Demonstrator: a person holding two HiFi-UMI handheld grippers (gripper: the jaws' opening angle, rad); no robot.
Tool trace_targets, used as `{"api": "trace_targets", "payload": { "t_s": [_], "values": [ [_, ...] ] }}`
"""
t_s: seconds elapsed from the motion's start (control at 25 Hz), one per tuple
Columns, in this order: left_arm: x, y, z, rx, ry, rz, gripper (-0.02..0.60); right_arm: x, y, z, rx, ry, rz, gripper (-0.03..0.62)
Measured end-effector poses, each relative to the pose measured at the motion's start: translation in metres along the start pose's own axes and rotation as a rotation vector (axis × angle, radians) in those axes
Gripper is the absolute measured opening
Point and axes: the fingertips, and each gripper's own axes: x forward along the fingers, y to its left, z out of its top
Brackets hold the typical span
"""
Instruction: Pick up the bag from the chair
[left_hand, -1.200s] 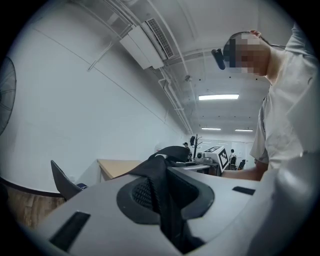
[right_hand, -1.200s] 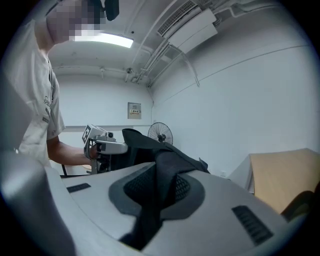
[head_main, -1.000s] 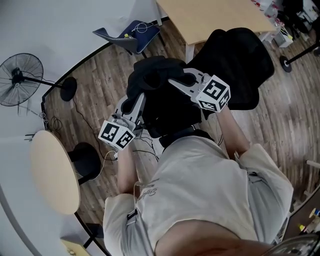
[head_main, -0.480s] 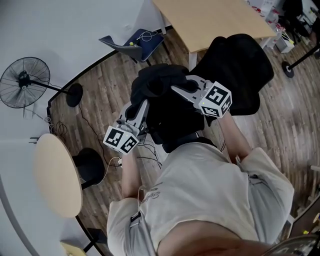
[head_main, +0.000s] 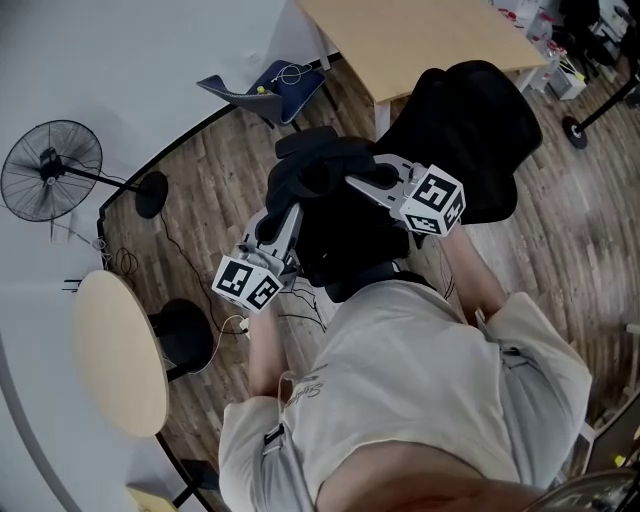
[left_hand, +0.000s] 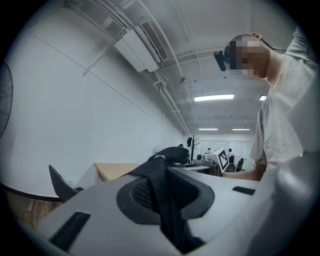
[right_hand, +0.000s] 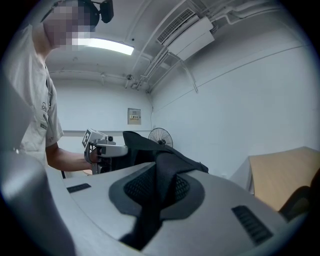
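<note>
Bag (head_main: 335, 225): black, soft matte fabric, no print or logo visible. It's crumpled and slumped, lumpy and bunched at the top with folds running down. From the head view it reads as one dark mass, and a thicker band edge curves along the side nearest the person's waist.

Held up between both grippers, in front of the person's belly, above the wood floor (head_main: 215, 170). The black chair (head_main: 480, 110) is just beside it on the right. I can't tell whether the bag touches the chair (black on black from above).

Left gripper (head_main: 283, 202): clamped on the bag. The left gripper view shows a narrow fold of black cloth pinched between the ribbed pads, jaws nearly together, more fabric rising behind them.

Right gripper (head_main: 355, 180): also clamped on the bag. The right gripper view shows a dark strip squeezed between the pads, and the bag's upper edge stands as a ridge with a flap drooping off beyond it. Each gripper shows in the other's view across the bag, so they hold opposite sides near the top.

Around: a light wooden table (head_main: 420, 40) past the chair, a standing fan (head_main: 50, 170) by the white wall, and a round pale tabletop (head_main: 120, 350) at the person's left.
</note>
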Motion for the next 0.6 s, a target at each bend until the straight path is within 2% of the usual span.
{"api": "trace_targets", "payload": {
  "t_s": [0.6],
  "values": [
    [-0.0039,-0.0089,-0.007,-0.001,0.014,-0.01,0.051,-0.0066,0.0076,-0.0063,0.0,0.006,-0.017,0.025]
  ]
}}
